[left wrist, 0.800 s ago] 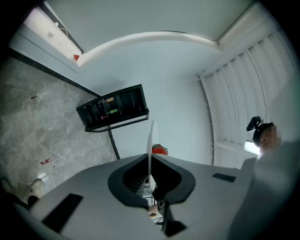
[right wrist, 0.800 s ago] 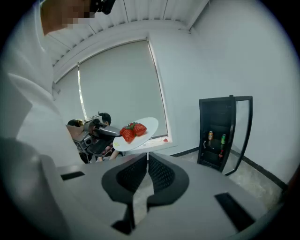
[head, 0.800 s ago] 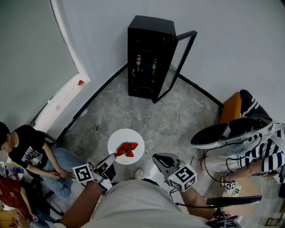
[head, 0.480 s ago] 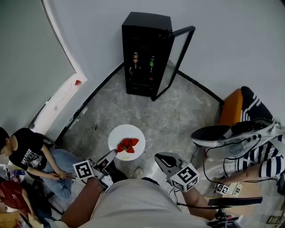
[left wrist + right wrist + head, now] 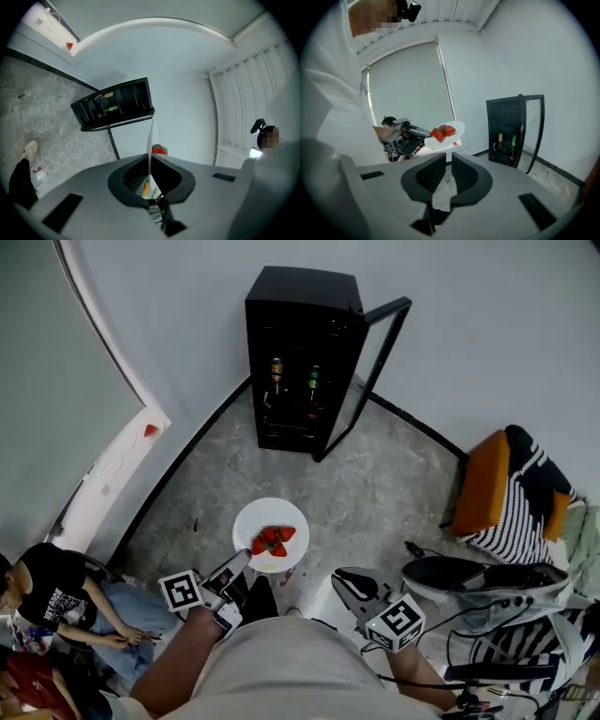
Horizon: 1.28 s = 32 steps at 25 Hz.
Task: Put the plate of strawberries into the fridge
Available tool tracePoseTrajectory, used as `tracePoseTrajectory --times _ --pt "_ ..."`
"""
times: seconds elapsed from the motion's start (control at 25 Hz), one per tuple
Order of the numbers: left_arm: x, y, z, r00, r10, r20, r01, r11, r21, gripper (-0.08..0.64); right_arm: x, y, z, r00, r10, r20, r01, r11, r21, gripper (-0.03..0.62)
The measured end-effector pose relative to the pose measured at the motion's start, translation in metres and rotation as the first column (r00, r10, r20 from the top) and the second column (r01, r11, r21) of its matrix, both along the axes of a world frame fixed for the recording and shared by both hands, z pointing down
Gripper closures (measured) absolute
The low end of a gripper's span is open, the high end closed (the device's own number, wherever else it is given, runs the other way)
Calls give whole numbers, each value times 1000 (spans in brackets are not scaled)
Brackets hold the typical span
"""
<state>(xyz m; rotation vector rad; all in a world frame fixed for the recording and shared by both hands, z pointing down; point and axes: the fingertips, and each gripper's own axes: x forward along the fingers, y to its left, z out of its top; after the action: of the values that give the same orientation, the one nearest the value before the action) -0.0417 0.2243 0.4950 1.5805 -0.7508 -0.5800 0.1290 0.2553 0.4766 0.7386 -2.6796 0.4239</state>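
A white plate point(image 5: 256, 521) with a few red strawberries point(image 5: 272, 540) is held level over the grey floor. My left gripper point(image 5: 239, 563) is shut on its near rim. In the left gripper view the plate point(image 5: 150, 140) shows edge-on between the jaws, with the strawberries point(image 5: 159, 150) beyond. The black fridge point(image 5: 300, 352) stands ahead against the wall with its glass door point(image 5: 370, 371) swung open and bottles on a shelf. My right gripper point(image 5: 349, 579) hangs to the right of the plate, shut and holding nothing. The right gripper view shows the plate point(image 5: 453, 137), the strawberries point(image 5: 443, 131) and the fridge point(image 5: 506, 136).
An orange chair with striped cloth point(image 5: 506, 488) stands at the right. A black-and-white seat point(image 5: 478, 577) with cables lies nearer. A seated person in a black shirt point(image 5: 52, 587) is at the lower left. My shoe point(image 5: 30, 150) shows on the floor.
The fridge and the chair have slid left in the view and the chair shows more fully. The plate stays in my left gripper. The right gripper has kept its place beside it.
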Motion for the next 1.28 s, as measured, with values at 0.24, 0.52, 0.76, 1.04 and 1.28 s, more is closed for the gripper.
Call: tracePoseTrajectory --times 0.24,0.52,0.76,1.04,1.28 --pt "-23 -97 -4 998 65 23 -66 997 35 537 -33 -86 -25 998 41 -48 -39 998 57 499" --pt "-55 -179 0 993 116 13 -117 993 12 537 -79 -159 -23 995 95 -37 -95 995 18 497" --pt "-73 -232 14 992 122 31 -122 992 8 537 -96 -194 -24 993 109 -51 -108 994 19 499" --pt "-67 -305 25 998 62 -24 -63 998 -25 537 -87 -254 -17 993 108 -52 -108 994 -9 499" --pt "-56 -382 34 999 -17 -44 16 1000 -18 537 -69 -315 -17 996 63 -56 -63 998 9 499"
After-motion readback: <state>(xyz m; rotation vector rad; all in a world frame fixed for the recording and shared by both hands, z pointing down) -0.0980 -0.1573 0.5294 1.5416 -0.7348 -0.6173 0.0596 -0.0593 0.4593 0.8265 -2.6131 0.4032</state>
